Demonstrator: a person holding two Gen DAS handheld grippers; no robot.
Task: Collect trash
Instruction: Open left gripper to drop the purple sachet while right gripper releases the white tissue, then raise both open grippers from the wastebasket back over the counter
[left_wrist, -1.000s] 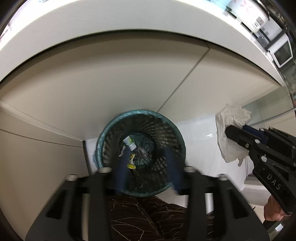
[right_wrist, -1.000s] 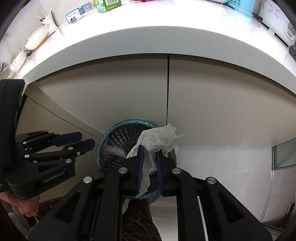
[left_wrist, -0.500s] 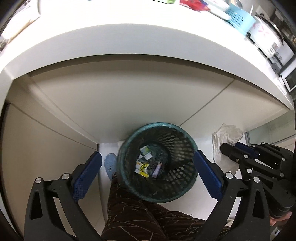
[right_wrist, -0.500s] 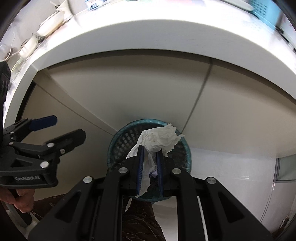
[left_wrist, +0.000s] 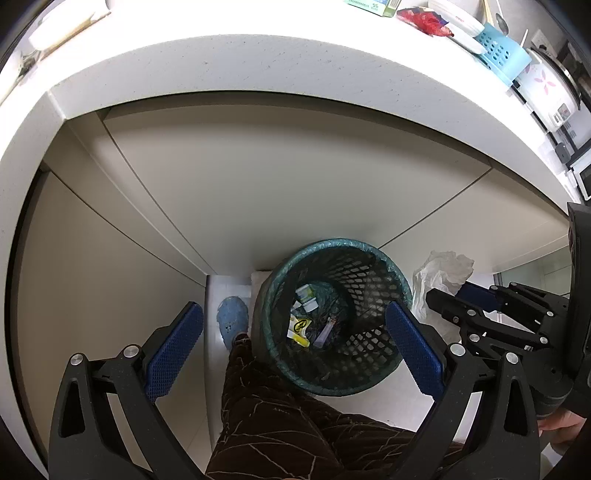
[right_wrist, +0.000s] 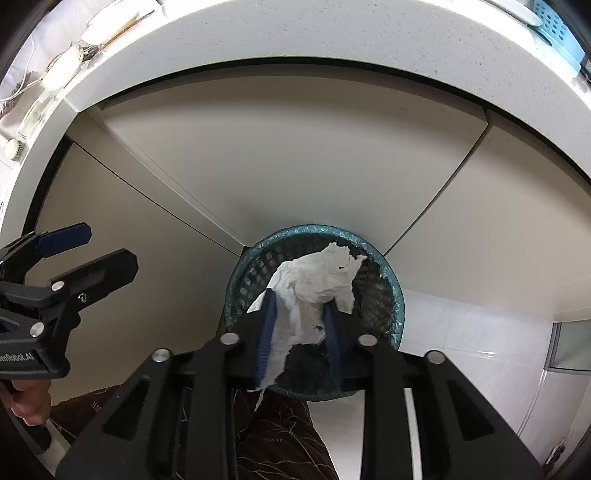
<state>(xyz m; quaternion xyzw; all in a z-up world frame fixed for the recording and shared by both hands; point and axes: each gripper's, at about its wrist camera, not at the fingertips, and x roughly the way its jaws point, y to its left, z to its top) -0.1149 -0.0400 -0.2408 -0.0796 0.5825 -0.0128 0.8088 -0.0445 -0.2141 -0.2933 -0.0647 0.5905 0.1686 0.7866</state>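
We are holding a crumpled tissue (right_wrist: 314, 291) pinched in the right claw (right_wrist: 299, 332), directly over the mouth of the teal mesh bin (left_wrist: 332, 317). Left claw (left_wrist: 293, 349) is gaping wide, its blue pads straddling the bin. Wrappers (left_wrist: 301, 326) are lying in the bin's bottom. Bin is standing on a white tiled floor (right_wrist: 461, 332) against beige cabinet doors (left_wrist: 277, 177), under the white bench (left_wrist: 258, 66). Since half a second ago, both views are sitting further back, showing more bench; the tissue is still clamped.
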